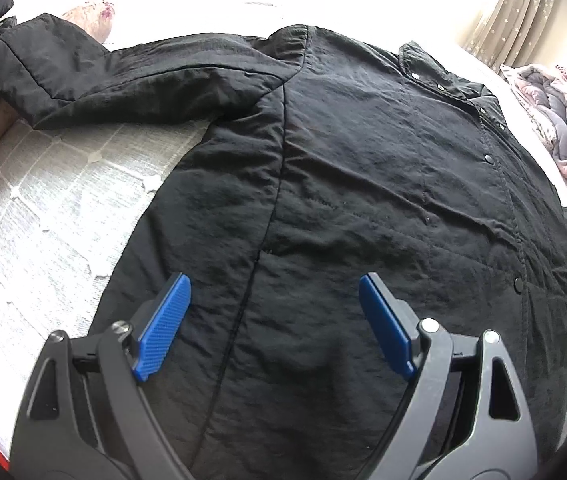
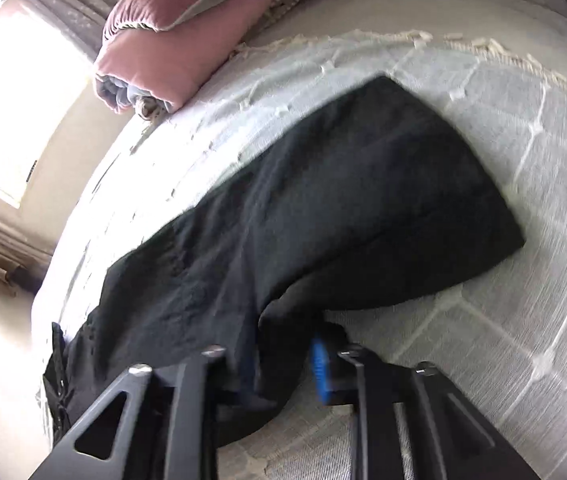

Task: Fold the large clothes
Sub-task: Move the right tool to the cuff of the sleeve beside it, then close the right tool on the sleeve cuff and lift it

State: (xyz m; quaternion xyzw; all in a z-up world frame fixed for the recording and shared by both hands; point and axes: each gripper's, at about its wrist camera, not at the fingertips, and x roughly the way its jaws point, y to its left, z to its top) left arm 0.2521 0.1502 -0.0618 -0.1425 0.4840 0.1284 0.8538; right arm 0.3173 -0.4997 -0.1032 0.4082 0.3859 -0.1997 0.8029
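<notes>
Looks like a home bedroom: bed [image 2: 503,152] with checked cover, folded pink blanket [image 2: 187,36] at 11 o'clock, starry curtains [image 1: 523,20].

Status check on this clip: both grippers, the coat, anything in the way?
Left gripper open above the black coat. Right gripper shut on its sleeve. Pink blanket clear of the coat.

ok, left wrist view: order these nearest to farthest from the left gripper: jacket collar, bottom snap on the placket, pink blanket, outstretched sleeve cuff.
From the left gripper:
1. Bottom snap, low right on the jacket.
2. Collar, upper right.
3. Pink blanket, far right, and sleeve cuff, far upper left: too close to call.
</notes>
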